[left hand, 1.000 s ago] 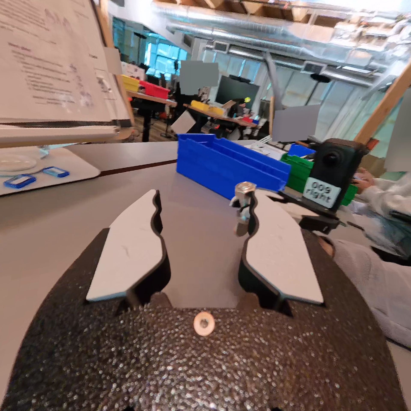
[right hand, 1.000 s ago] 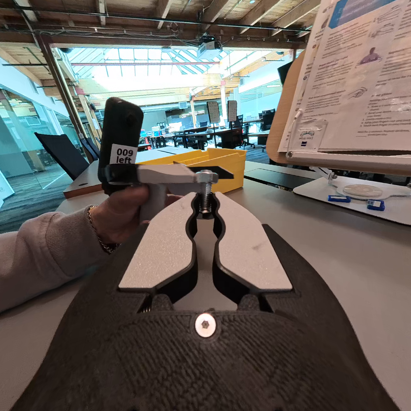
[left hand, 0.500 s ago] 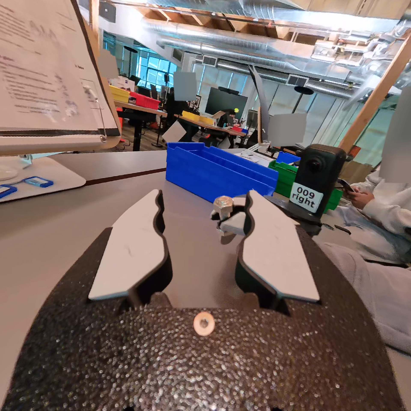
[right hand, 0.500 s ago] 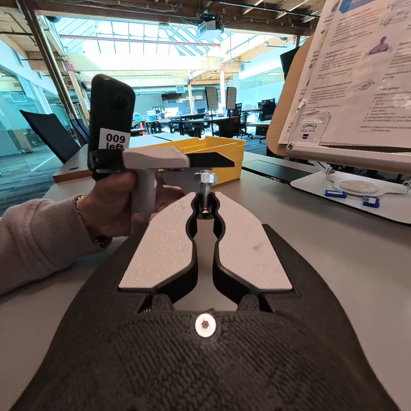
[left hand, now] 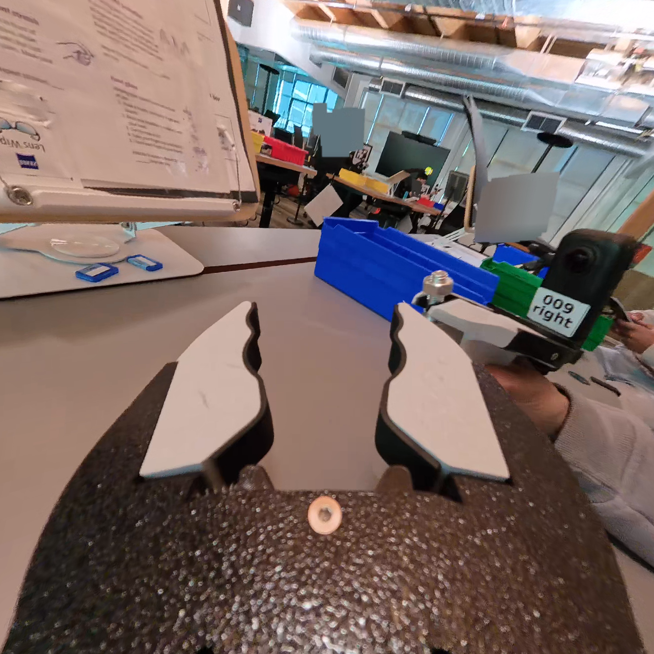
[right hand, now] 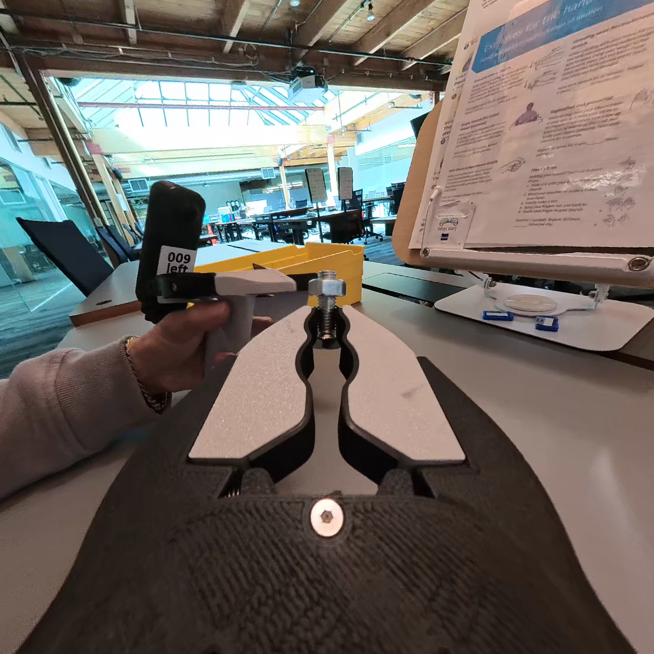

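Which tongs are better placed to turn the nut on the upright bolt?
Probably left. The left tongs are open, beside the nut. The right tongs are clamped on the bolt, so occupied.

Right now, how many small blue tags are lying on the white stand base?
2. One blue tag lies on the white stand base just in front of the round disc; the other blue tag lies right beside it. None looks hidden.

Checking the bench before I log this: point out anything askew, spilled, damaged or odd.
Nothing stands out. The right gripper holds a bolt upright with a nut near its top; the left gripper is open and holds nothing. The blue bin and yellow bin sit flat.
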Demonstrator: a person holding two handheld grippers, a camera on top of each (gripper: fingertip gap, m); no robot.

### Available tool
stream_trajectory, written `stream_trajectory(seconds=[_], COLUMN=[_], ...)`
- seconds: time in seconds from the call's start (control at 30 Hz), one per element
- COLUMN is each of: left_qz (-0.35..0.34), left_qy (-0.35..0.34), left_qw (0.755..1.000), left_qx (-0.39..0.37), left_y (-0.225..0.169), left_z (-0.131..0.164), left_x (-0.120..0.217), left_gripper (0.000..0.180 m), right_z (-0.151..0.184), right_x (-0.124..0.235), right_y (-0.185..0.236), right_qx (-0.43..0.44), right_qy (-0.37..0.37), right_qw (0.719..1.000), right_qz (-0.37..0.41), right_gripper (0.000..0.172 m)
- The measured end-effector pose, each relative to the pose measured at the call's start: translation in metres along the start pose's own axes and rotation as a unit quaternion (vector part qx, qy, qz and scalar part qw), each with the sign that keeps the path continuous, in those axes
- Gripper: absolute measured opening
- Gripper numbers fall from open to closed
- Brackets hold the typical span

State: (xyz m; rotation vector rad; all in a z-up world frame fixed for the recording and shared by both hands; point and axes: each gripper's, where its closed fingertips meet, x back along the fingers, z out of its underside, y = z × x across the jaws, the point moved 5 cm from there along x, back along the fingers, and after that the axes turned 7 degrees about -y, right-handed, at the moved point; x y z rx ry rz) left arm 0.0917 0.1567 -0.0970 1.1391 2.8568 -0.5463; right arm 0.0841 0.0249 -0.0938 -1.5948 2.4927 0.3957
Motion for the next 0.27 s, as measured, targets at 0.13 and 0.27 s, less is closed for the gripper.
stream_trajectory(seconds=[0.13,0.27], left_qz=[0.017,0.015], left_qy=[-0.005,-0.008], left_qw=[1.000,1.000], left_qx=[-0.013,-0.012], left_y=[-0.007,-0.006], left_z=[0.000,0.003], left_x=[-0.002,-0.001], left_gripper=[0.070,0.068], right_z=[0.000,-0.032], right_x=[-0.002,0.009], right_y=[0.002,0.001], right_qx=[-0.001,0.041], right_qy=[0.005,0.026], right_qw=[1.000,0.999], right_qz=[-0.005,0.022], right_gripper=[0.009,0.010])
